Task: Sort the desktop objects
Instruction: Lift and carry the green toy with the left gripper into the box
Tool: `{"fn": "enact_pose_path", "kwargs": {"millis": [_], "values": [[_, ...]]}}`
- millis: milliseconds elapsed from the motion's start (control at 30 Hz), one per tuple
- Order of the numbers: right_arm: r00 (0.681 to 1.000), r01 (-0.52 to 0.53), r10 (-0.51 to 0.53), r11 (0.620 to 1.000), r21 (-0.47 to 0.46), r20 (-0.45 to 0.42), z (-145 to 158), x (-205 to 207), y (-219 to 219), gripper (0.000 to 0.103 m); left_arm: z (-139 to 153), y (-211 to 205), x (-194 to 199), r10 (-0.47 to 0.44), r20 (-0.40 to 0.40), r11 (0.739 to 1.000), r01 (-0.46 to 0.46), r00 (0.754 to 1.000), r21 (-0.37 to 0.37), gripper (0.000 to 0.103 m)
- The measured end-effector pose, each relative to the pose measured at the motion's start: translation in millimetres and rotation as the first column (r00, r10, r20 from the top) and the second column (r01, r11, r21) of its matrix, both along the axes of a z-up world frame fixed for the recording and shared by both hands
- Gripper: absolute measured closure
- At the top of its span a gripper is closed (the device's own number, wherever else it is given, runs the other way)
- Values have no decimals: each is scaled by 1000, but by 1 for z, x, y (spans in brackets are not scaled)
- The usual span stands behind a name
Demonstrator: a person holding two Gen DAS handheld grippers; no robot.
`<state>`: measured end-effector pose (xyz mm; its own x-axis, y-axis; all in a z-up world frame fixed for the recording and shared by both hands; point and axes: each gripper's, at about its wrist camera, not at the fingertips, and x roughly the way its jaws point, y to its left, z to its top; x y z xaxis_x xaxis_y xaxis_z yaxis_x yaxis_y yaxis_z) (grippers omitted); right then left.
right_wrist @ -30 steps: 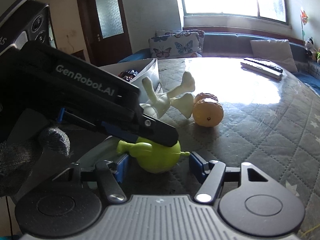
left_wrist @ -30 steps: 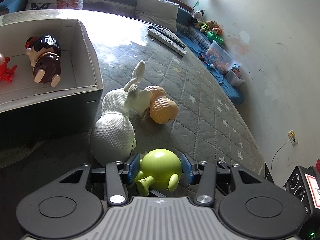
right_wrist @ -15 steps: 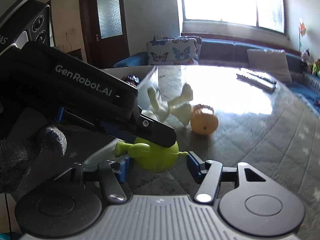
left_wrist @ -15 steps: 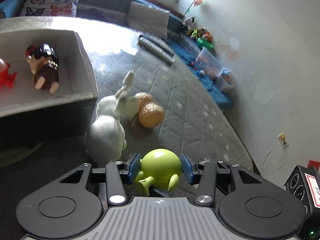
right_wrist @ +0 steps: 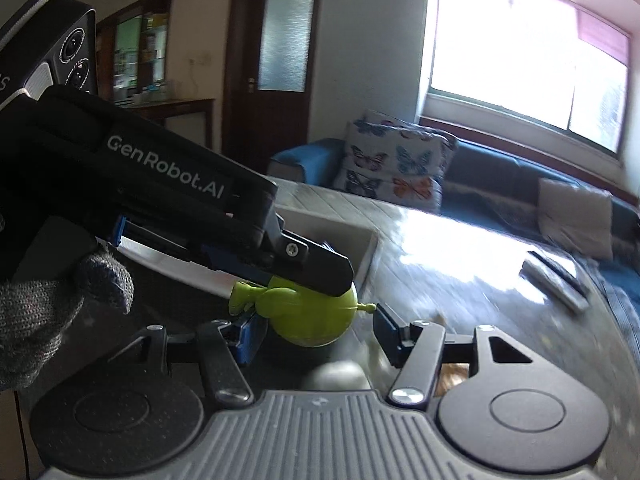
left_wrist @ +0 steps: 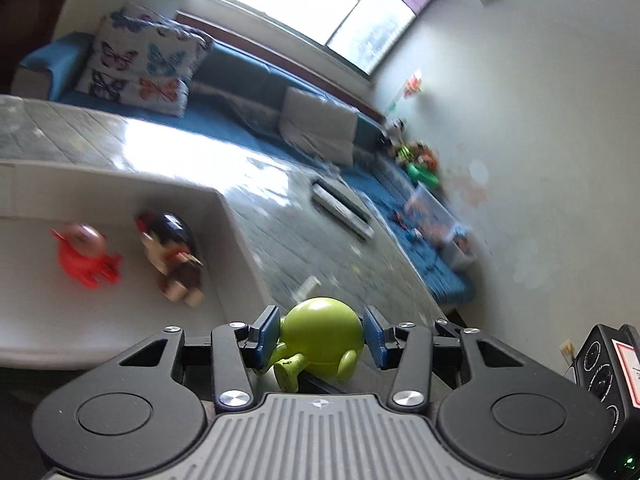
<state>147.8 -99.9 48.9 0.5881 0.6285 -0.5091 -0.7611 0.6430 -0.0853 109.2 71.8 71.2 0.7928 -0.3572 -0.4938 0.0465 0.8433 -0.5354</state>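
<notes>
The green toy (left_wrist: 322, 334) sits clamped between the blue pads of the left gripper (left_wrist: 321, 336), held up off the table and just short of the white box (left_wrist: 224, 216). Beyond the fingertips and to their left, inside the box, lie a red toy (left_wrist: 86, 258) and a dark-haired doll (left_wrist: 176, 256).

The right gripper (right_wrist: 316, 330) brackets the same toy from another side. Its left pad (right_wrist: 250, 334) is at the toy's flank, while the right pad stands clear of the thin stalk (right_wrist: 366, 308), so I cannot tell whether it grips anything.

The toy is round and smooth, so I judge the main risk is that it rolls out of the left pads and drops before it passes over the box wall. The right fingers could knock the stalk or collide with the left gripper's body, which crosses just above the toy. A low carry could also catch the box rim.
</notes>
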Motion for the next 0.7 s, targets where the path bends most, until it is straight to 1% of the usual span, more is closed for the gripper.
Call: {"fn": "enact_pose_path", "kwargs": {"millis": [167,367,533,700], "values": [[997,-69,68,998,-15,-25,3,17,41,44,2,41,7,78,-10,997,-78,997,-18,54],[988,-131,125,990,-56,-93,-7,39,83,44,-15,81,22,140,-61,988,-143,988,-50,54],[976,-172,156,980,-100,-150,-20,56,110,44,-32,103,33,172,-111,980,-181,979,-79,54],[967,-195,164,970,-147,-195,-35,66,119,44,-50,114,43,172,-162,975,-191,972,-110,54]]}}
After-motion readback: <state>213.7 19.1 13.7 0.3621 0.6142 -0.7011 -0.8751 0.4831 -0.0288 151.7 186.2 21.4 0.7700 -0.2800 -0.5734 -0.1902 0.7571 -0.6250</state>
